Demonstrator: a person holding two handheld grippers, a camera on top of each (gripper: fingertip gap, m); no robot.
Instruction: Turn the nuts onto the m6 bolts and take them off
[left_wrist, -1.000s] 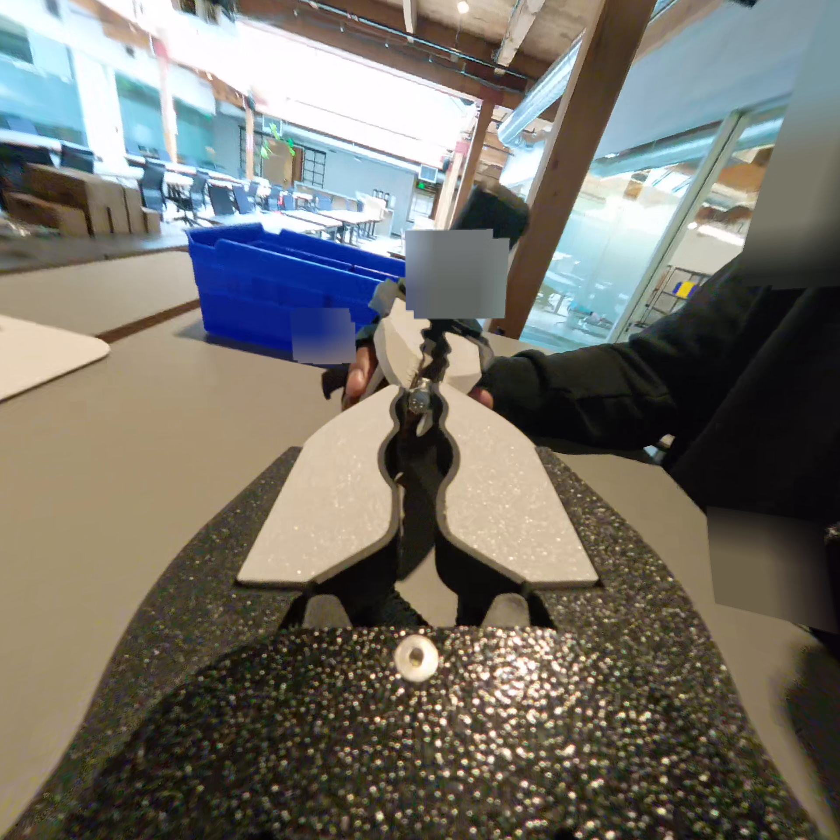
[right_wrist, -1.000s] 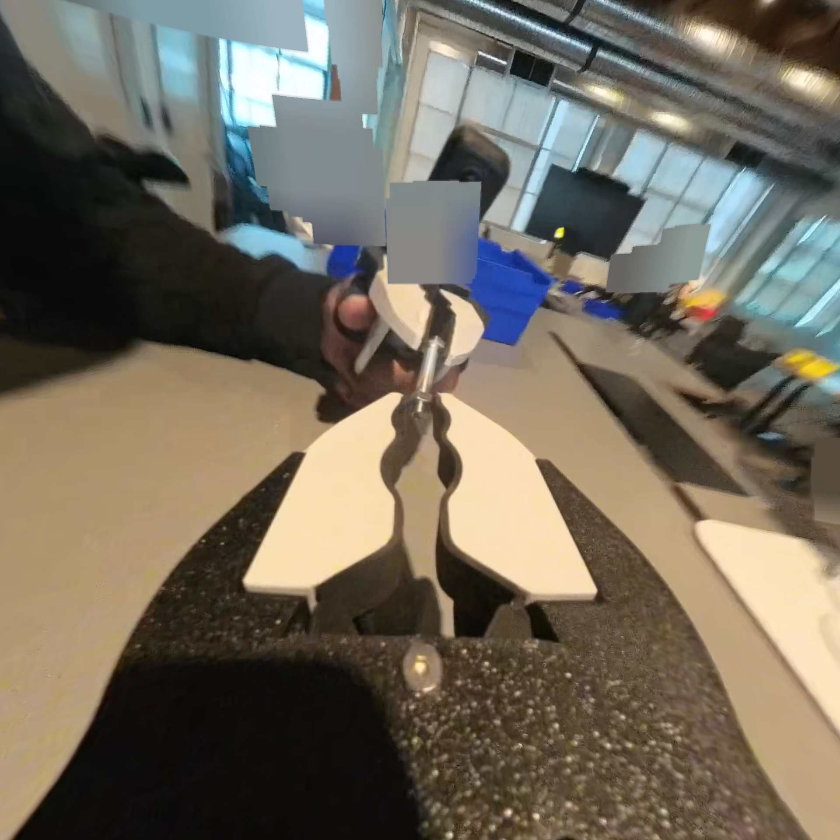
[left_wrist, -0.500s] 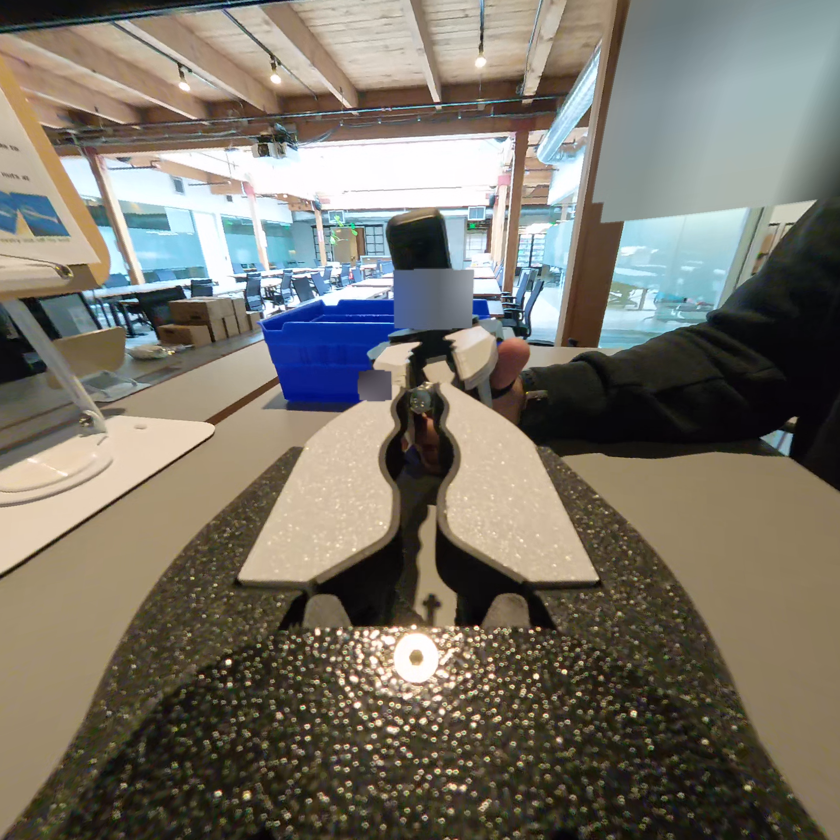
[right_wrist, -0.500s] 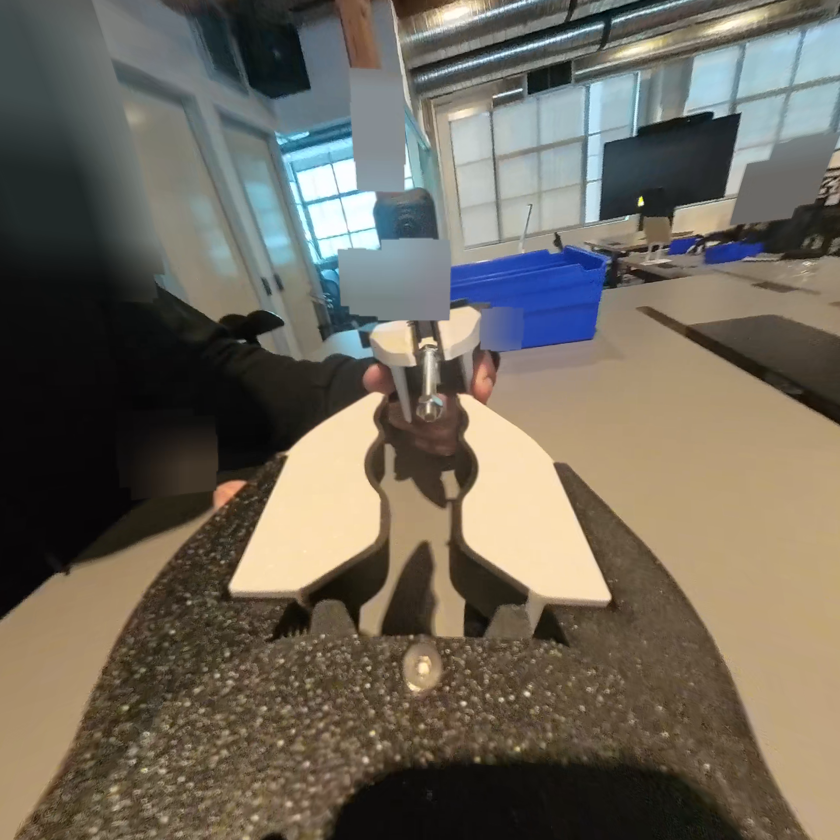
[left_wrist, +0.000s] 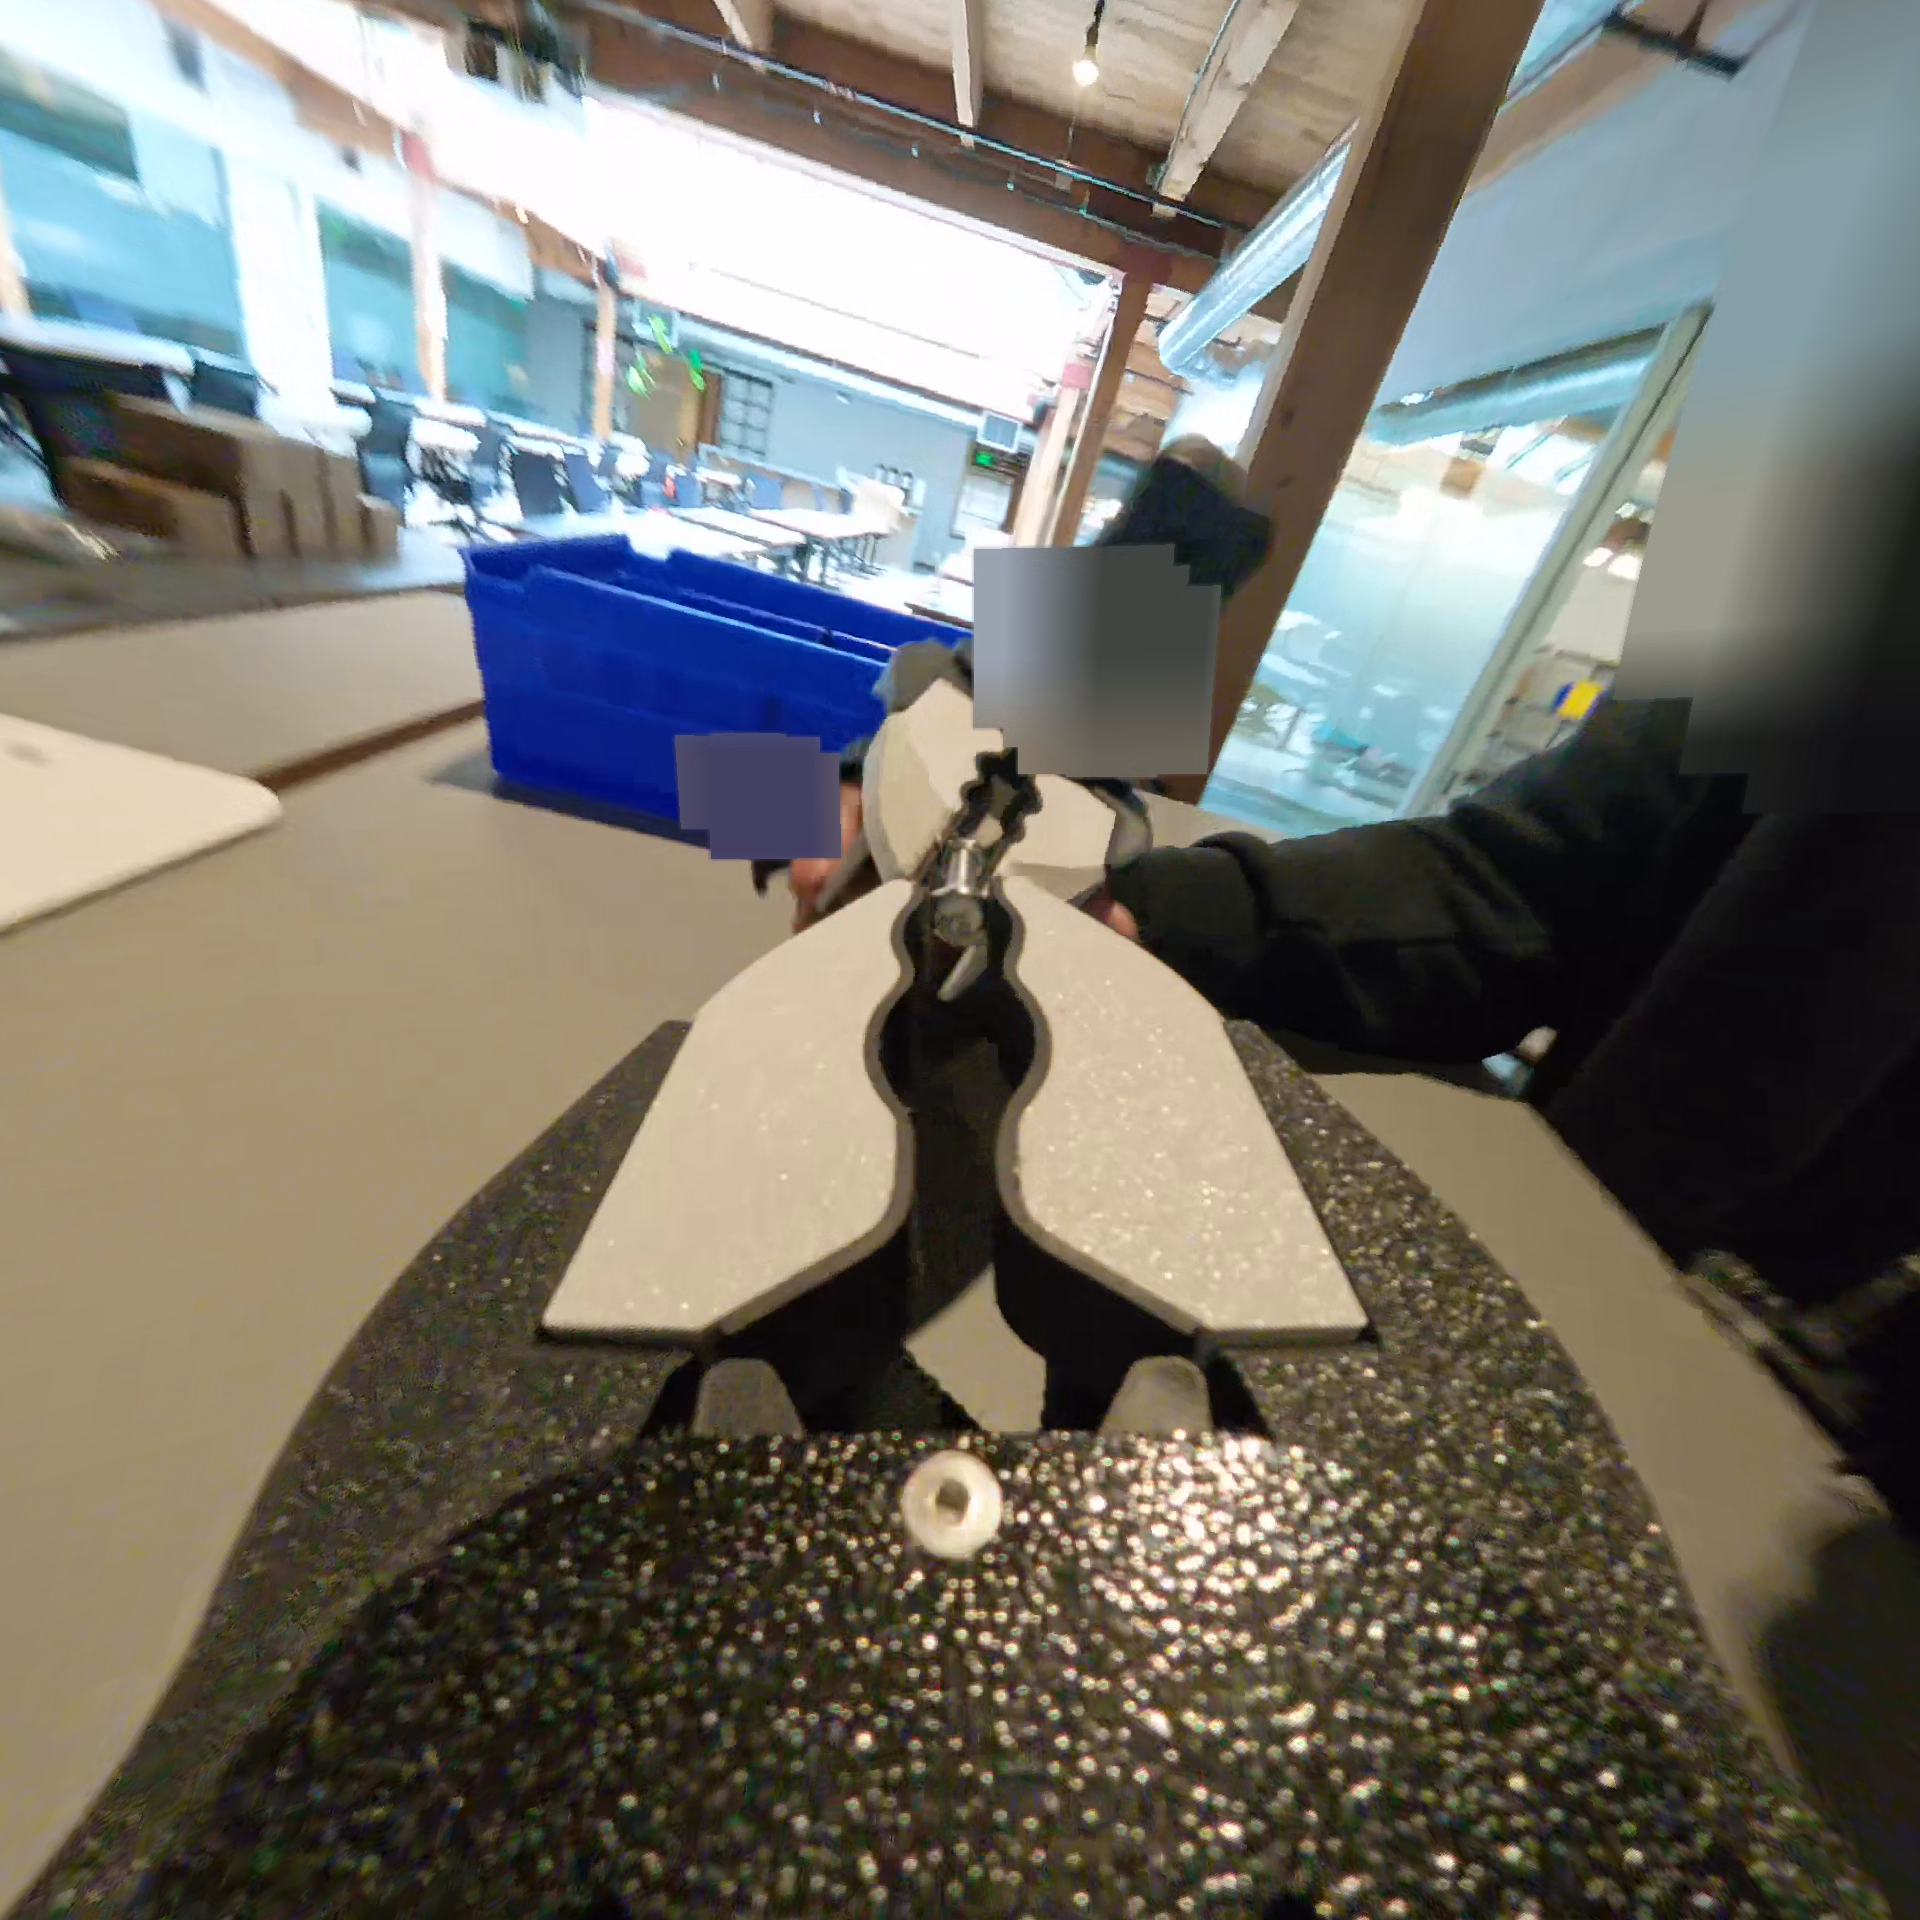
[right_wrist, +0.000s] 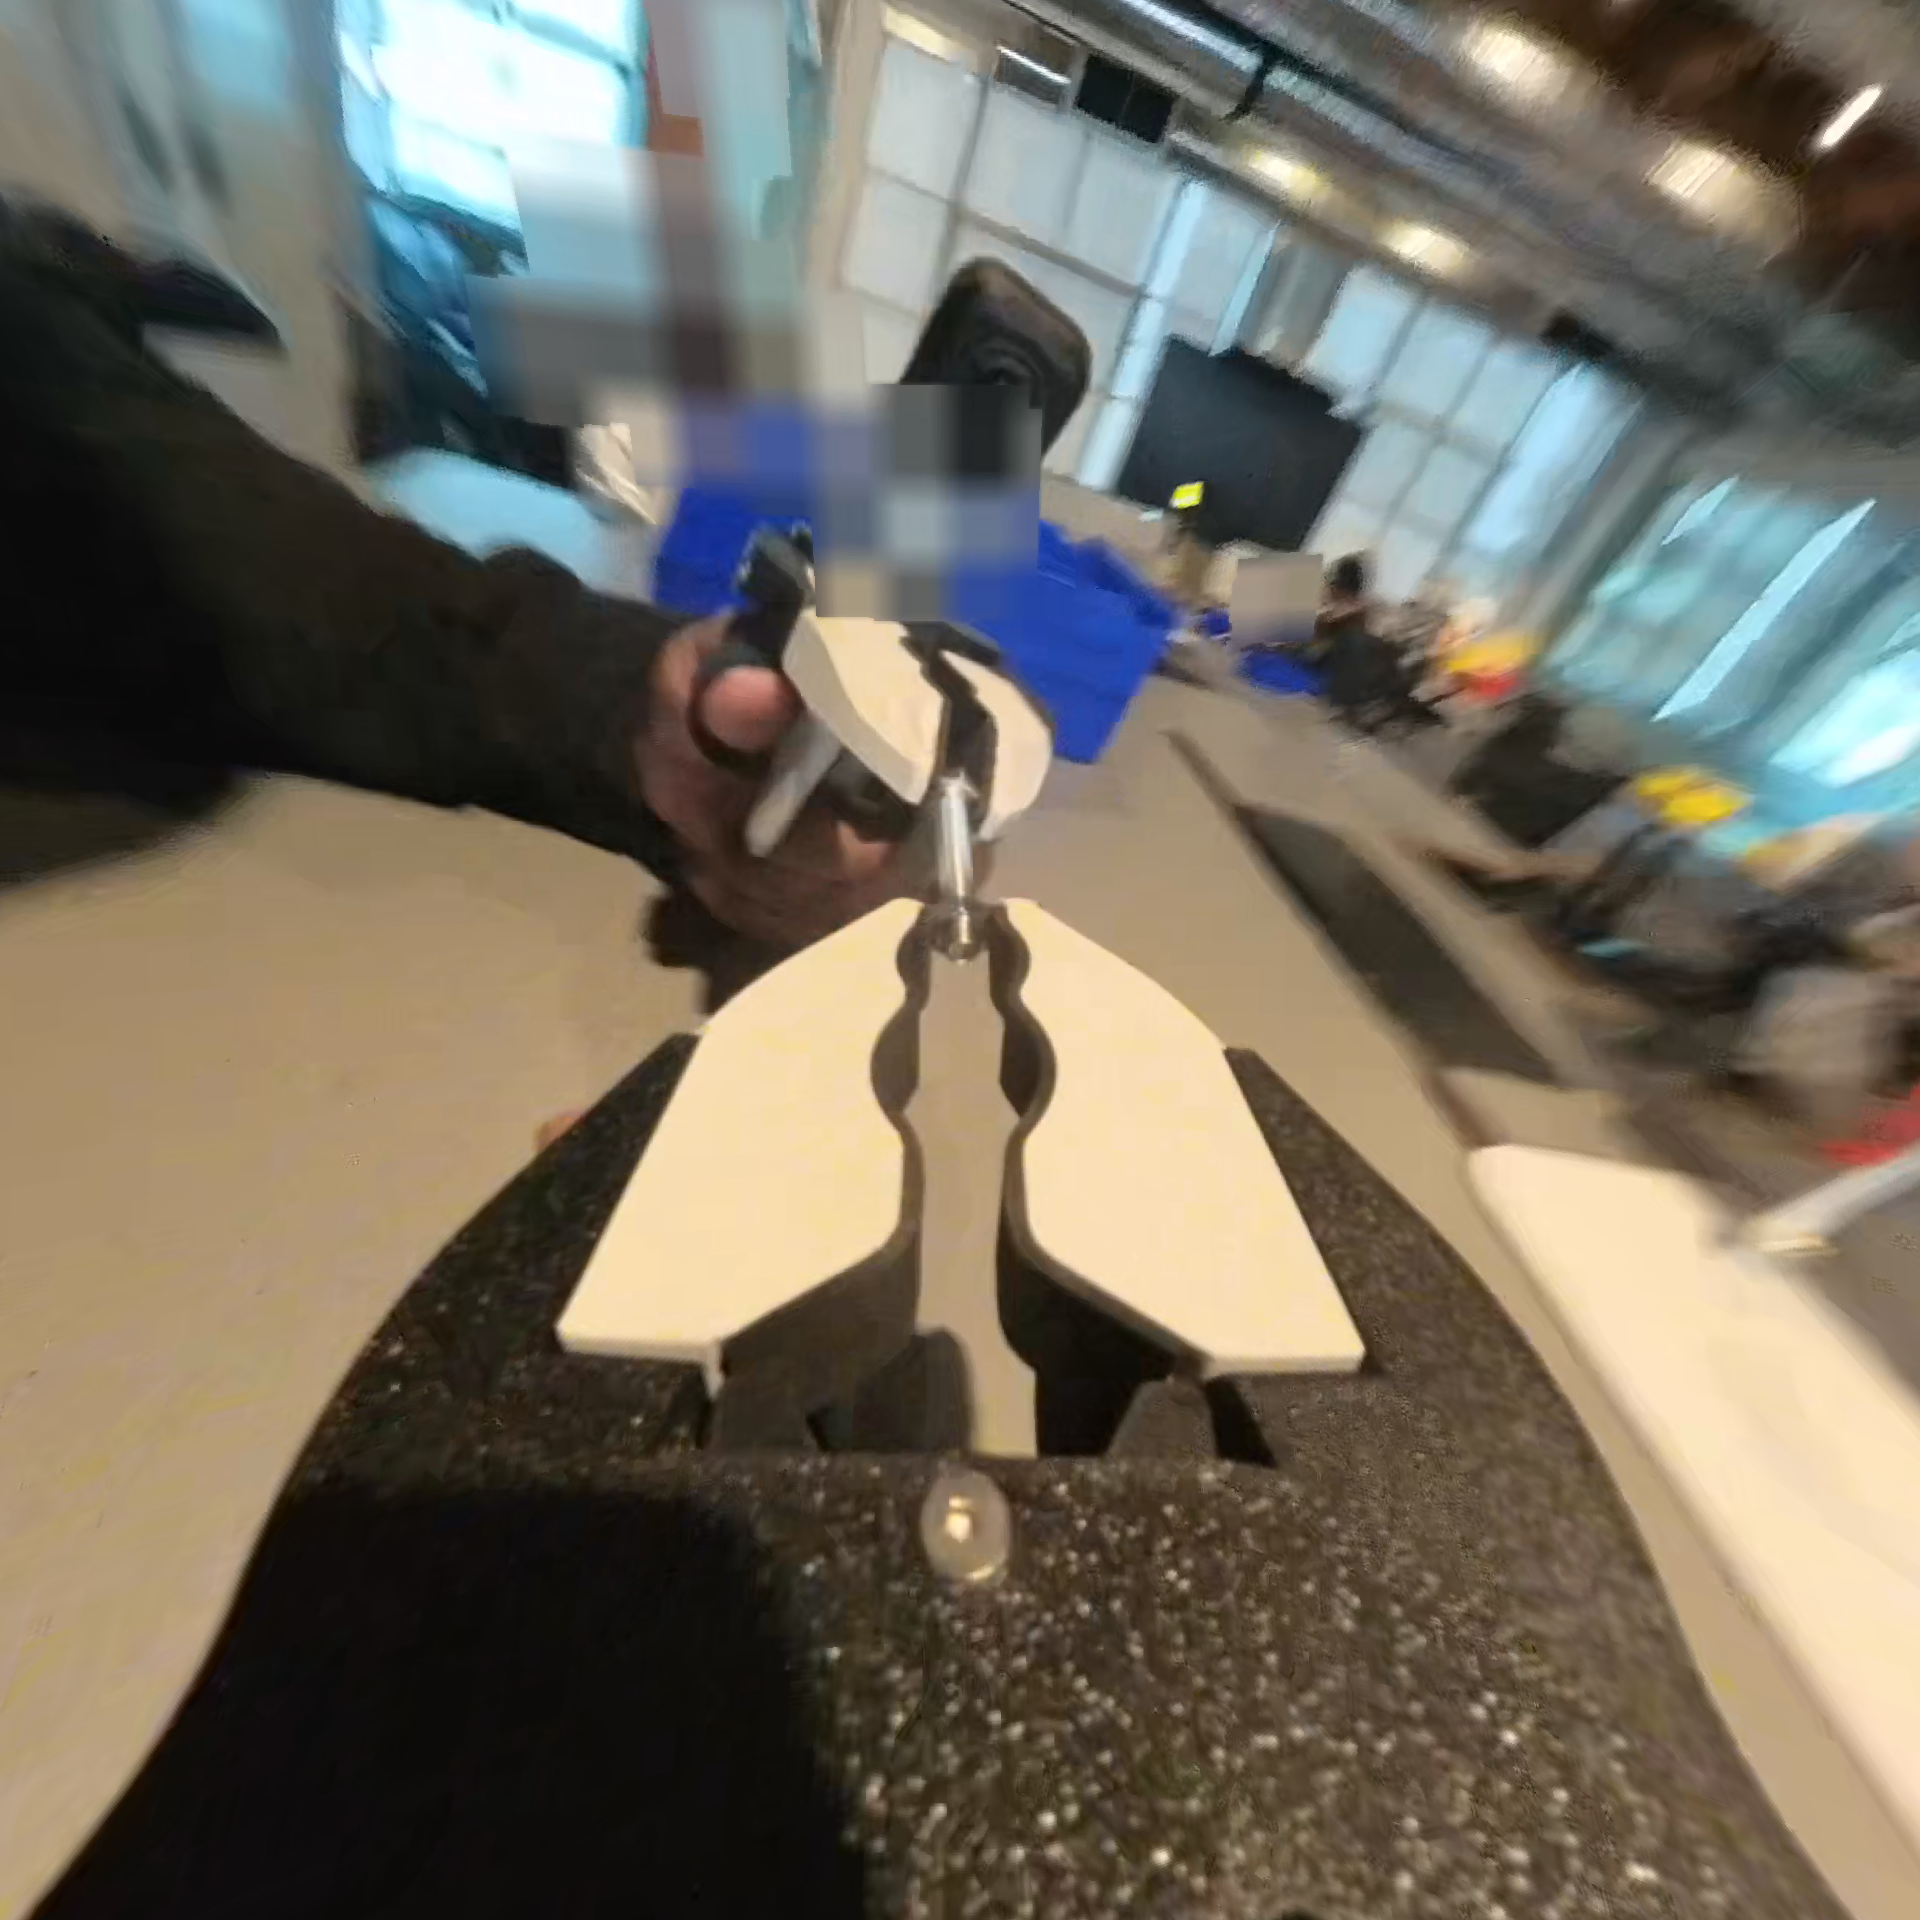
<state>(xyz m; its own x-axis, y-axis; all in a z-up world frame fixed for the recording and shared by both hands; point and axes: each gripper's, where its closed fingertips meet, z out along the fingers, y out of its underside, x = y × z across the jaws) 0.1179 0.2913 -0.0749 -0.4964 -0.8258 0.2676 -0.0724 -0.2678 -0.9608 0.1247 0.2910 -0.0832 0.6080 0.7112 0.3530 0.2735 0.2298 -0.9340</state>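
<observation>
Both grippers meet tip to tip above the grey table (left_wrist: 312, 1039). My left gripper (left_wrist: 958, 920) is shut on a silver M6 bolt (left_wrist: 954, 914); its shaft (right_wrist: 951, 826) shows in the right wrist view, sticking out of the left gripper's white fingers (right_wrist: 883, 717). My right gripper (right_wrist: 958, 928) is shut on the nut (right_wrist: 958, 928) at the bolt's end. In the left wrist view the nut (left_wrist: 971, 864) sits at the right gripper's fingertips (left_wrist: 914, 821). A hand in a black sleeve holds each gripper. The threads are too small to make out.
Blue plastic bins (left_wrist: 644, 675) stand at the back of the table, and also show in the right wrist view (right_wrist: 1081, 623). A white board (left_wrist: 104, 810) lies at the left. A dark mat (right_wrist: 1382, 935) and a white pad (right_wrist: 1714, 1382) lie to the right.
Both grippers have rolled about the bolt's axis, tilting both views as they were a second ago. The grippers stay shut and tip to tip.
</observation>
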